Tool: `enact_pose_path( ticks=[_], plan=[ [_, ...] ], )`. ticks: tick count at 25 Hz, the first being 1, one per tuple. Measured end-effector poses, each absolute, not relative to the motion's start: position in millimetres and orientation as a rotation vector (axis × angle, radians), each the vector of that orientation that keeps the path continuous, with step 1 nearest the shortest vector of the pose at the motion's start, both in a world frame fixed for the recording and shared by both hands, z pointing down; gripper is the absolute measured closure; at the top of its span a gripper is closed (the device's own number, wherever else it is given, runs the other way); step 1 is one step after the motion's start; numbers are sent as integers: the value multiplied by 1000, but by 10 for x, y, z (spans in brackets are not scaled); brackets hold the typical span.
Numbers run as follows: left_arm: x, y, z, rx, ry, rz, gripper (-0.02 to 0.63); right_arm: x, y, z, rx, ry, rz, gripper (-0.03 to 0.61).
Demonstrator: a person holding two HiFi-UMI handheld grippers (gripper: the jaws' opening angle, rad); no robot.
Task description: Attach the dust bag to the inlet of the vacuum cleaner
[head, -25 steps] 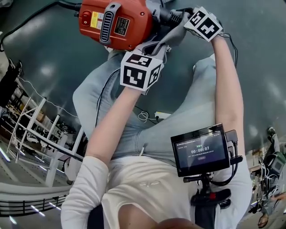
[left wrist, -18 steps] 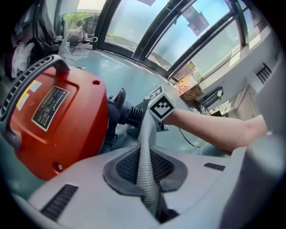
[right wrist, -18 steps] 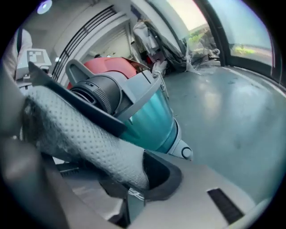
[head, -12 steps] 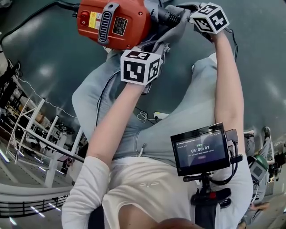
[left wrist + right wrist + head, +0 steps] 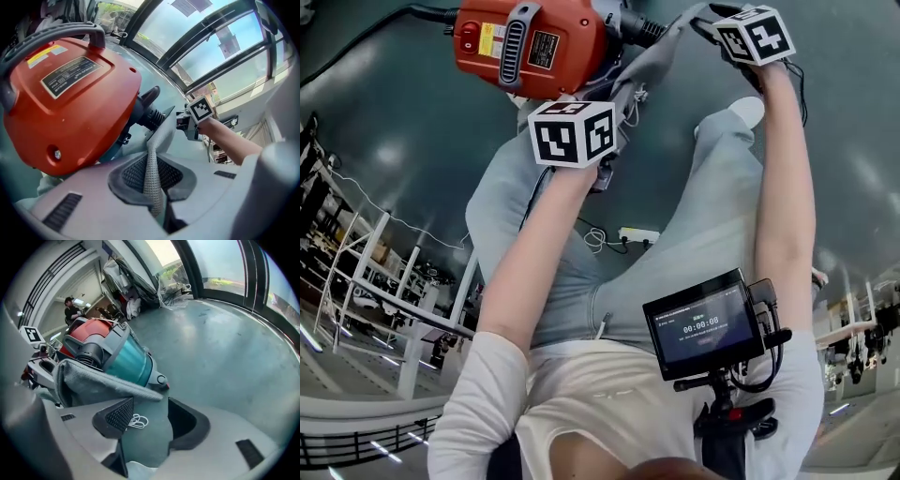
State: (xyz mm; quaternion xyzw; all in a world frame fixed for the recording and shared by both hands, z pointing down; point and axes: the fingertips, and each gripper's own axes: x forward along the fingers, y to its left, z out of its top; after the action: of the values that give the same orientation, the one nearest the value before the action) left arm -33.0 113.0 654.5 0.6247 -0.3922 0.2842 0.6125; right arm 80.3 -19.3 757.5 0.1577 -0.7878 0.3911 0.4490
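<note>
The red vacuum cleaner point(image 5: 530, 42) lies on the grey floor, its black inlet point(image 5: 150, 110) pointing right and its teal canister point(image 5: 126, 362) beside it. A grey fabric dust bag point(image 5: 661, 56) stretches from the inlet area to the right. My left gripper point(image 5: 152, 173) is shut on a folded edge of the bag just below the red body. My right gripper point(image 5: 150, 416) is farther right. Its jaws are opening, with bag fabric and a white cord loop point(image 5: 136, 420) loose between them and the pads point(image 5: 119, 413) off the cloth.
The person's jeans-clad legs point(image 5: 581, 253) fill the floor below the vacuum. A white power strip point(image 5: 637, 234) lies between them. A black cable point(image 5: 356, 47) runs off left. A small monitor point(image 5: 703, 323) hangs at the chest. White railings point(image 5: 375, 281) stand on the left.
My right gripper has swung to the right, away from the vacuum's inlet, and rolled. The bag now stretches longer between the two grippers. My left gripper has rolled a little in place.
</note>
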Motion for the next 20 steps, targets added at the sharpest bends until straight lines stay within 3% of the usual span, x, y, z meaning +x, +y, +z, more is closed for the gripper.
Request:
enact_pose_path(
  ticks=[3,7,14,16,20],
  plan=[
    [-315,1135,6559,1439,-860,599,584,1025,-465,7313,422,-2021,1077,358],
    [-297,1143,6569,1481,-820,583,584,870,-433,6652,429,-2218,1505,359],
    [-281,1160,6607,1536,-800,626,584,369,177,6668,526,-2083,2032,364],
    [-241,1183,6574,1574,-774,629,584,338,166,6686,571,-2076,2045,371],
    [-176,1199,6478,1634,-690,632,583,269,96,6624,481,-2209,1695,389]
  ],
)
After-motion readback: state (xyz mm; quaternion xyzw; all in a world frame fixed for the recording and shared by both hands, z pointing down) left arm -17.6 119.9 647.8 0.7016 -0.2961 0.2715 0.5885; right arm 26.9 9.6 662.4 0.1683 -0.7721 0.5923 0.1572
